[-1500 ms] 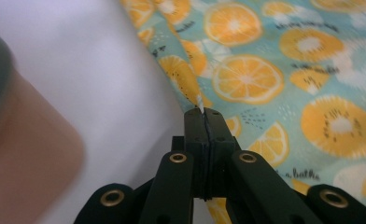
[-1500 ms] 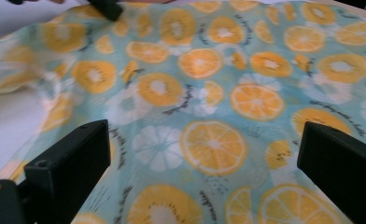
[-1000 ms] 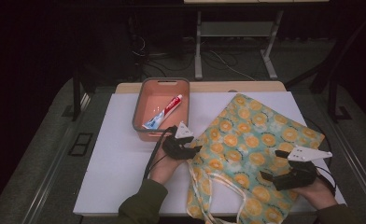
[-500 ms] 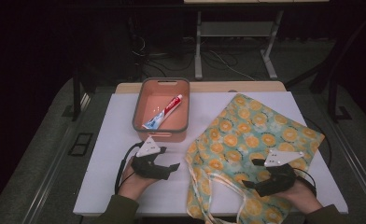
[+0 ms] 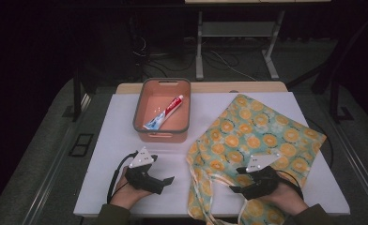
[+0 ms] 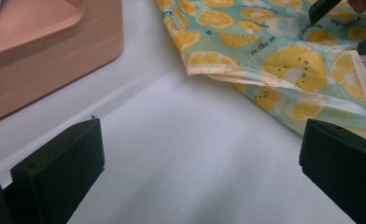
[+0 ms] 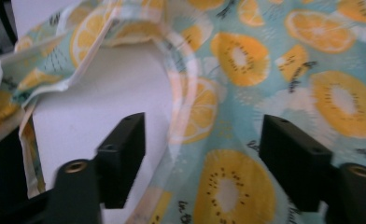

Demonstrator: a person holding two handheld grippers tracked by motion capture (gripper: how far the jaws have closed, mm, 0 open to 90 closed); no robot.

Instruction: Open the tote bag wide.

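Two grippers low over the table, bag at your right.
Your left gripper [image 5: 165,179] has just been opening, wide and empty; your right gripper [image 5: 233,189] has been closing, bag [image 5: 262,136] handle between its jaws, unpinched.

The high view is dim around its edges, the floor nearly black, while the white rectangular table top [image 5: 126,136] is evenly lit from above. The gripper views are bright but soft; the orange-print turquoise fabric bag [image 7: 274,70] blurs close up.
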